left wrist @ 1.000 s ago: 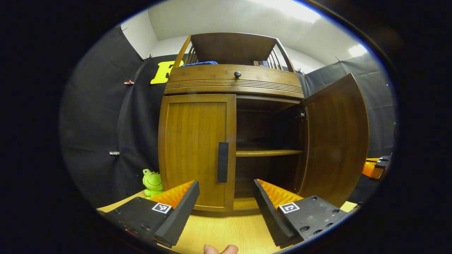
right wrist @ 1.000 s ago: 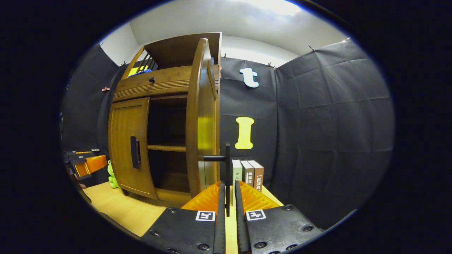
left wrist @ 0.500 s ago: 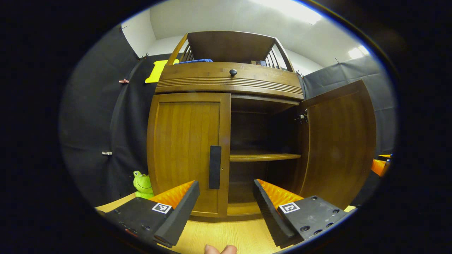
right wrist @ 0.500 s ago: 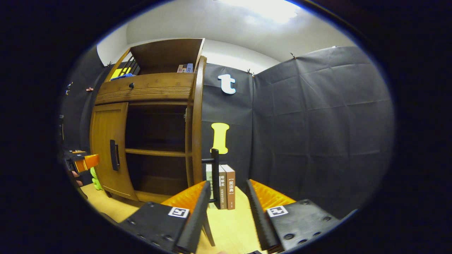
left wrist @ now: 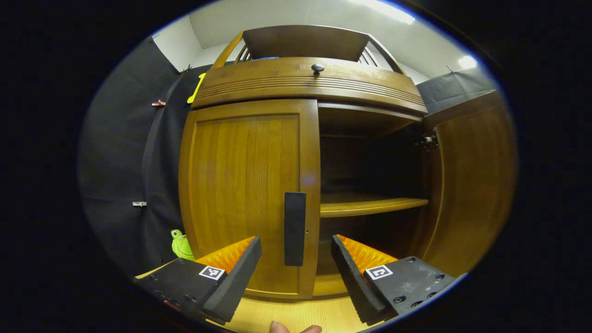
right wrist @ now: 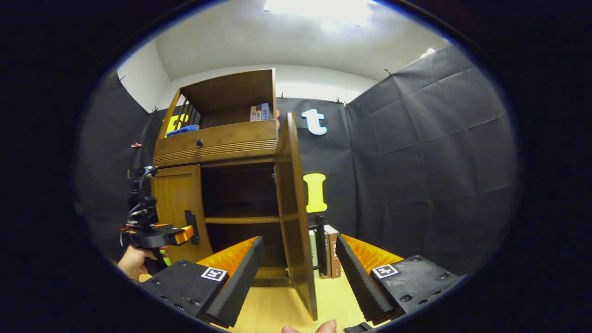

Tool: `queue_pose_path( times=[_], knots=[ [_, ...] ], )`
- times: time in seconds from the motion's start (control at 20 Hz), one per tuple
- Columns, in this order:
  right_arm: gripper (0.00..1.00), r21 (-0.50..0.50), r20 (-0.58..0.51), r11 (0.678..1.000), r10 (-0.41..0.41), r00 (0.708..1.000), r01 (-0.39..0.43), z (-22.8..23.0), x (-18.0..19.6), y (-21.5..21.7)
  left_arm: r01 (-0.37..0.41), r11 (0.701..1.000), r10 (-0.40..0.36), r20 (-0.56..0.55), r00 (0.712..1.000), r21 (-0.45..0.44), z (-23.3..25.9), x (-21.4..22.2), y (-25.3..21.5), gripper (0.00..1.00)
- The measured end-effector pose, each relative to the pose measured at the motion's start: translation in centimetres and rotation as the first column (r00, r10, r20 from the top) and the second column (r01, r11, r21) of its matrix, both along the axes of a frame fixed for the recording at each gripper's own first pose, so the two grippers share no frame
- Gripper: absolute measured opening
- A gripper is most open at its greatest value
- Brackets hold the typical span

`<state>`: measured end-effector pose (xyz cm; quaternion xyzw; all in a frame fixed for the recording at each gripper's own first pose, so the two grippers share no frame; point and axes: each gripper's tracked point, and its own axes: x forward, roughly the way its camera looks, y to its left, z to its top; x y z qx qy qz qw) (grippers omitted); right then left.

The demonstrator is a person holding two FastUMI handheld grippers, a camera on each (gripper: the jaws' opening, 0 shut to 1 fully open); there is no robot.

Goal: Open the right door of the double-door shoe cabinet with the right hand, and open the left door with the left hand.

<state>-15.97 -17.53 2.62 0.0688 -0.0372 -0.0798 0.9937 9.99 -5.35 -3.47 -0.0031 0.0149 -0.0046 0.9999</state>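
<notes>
Your left gripper [left wrist: 296,270] hangs with jaws wide apart, empty, the left door's handle [left wrist: 294,229] at 12 o'clock between its fingers, not touched. Left door [left wrist: 245,185] is closed. Right door [right wrist: 296,217] stands swung open, edge-on at 12 o'clock to your right gripper [right wrist: 298,273], jaws spread, gripping nothing. Books [right wrist: 329,249] stand behind it.

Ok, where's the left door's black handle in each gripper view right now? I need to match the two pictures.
Left gripper view: the left door handle stands upright at lower centre, between the open left gripper fingers, on the shut left door.
Right gripper view: the same handle sits at left, just beyond the left gripper tips.
Shared landmark: the drawer knob above the doors.
</notes>
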Motion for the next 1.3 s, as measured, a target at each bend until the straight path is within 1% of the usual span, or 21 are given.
queue_pose_path(
  times=[0.1, 0.25, 0.45, 0.65, 0.8, 0.85, 0.9, 0.95, 1.0, 1.05, 1.1, 1.3],
  knots=[
    [0.98, -0.019, -0.010, 0.999, 0.048, 0.999, -0.048, -0.5, 0.7, 2.0, -0.010, 1.000, 0.010, -0.020, 1.000, 0.013, -1.1, 2.0, 0.3, 0.93],
    [0.98, -0.042, -0.036, 0.995, 0.087, 0.996, -0.088, -1.4, 1.7, 3.9, -0.022, 0.999, 0.023, -0.030, 0.999, 0.047, -1.9, 4.1, 0.8, 0.94],
    [0.98, -0.038, -0.051, 0.994, 0.105, 0.993, -0.107, -2.1, 2.7, 4.9, -0.021, 0.999, 0.023, -0.045, 0.999, 0.041, -2.1, 6.0, 1.4, 0.82],
    [0.98, -0.038, -0.049, 0.994, 0.102, 0.994, -0.103, -2.2, 3.1, 4.8, 0.009, 1.000, -0.008, -0.050, 0.999, 0.010, -1.7, 6.8, 0.4, 0.62],
    [0.98, -0.043, -0.060, 0.994, 0.095, 0.994, -0.098, -2.8, 3.2, 4.7, -0.005, 0.998, 0.008, -0.049, 0.999, 0.062, -1.6, 6.7, 0.0, 0.35],
    [0.98, -0.042, -0.063, 0.994, 0.097, 0.993, -0.100, -2.9, 3.2, 4.8, 0.001, 0.998, 0.002, -0.057, 0.998, 0.060, -1.7, 6.6, 0.0, 0.35],
    [0.93, -0.043, -0.065, 0.994, 0.096, 0.993, -0.099, -3.0, 3.1, 4.7, 0.011, 0.999, -0.008, -0.058, 0.998, 0.051, -1.6, 6.2, 0.0, 0.34],
    [0.98, -0.043, -0.061, 0.995, 0.092, 0.994, -0.095, -2.9, 3.1, 4.6, 0.020, 0.999, -0.017, -0.056, 0.998, 0.043, -1.4, 5.9, 0.1, 0.32],
    [0.98, -0.040, -0.058, 0.995, 0.089, 0.994, -0.091, -2.8, 3.2, 4.5, 0.022, 0.999, -0.020, -0.054, 0.998, 0.040, -1.3, 5.2, 0.2, 0.31],
    [0.93, -0.035, -0.054, 0.995, 0.088, 0.995, -0.090, -2.7, 3.2, 4.6, 0.024, 0.999, -0.022, -0.046, 0.999, 0.048, -1.1, 4.4, 0.4, 0.29],
    [0.98, -0.031, -0.051, 0.995, 0.088, 0.995, -0.090, -2.7, 3.2, 4.6, 0.025, 0.998, -0.023, -0.040, 0.999, 0.053, -1.1, 3.5, 0.7, 0.27],
    [0.98, -0.039, -0.039, 0.995, 0.088, 0.995, -0.090, -2.3, 3.3, 5.1, 0.040, 0.998, -0.039, -0.029, 0.999, 0.041, -0.9, -0.8, 2.1, 0.26]
  ],
)
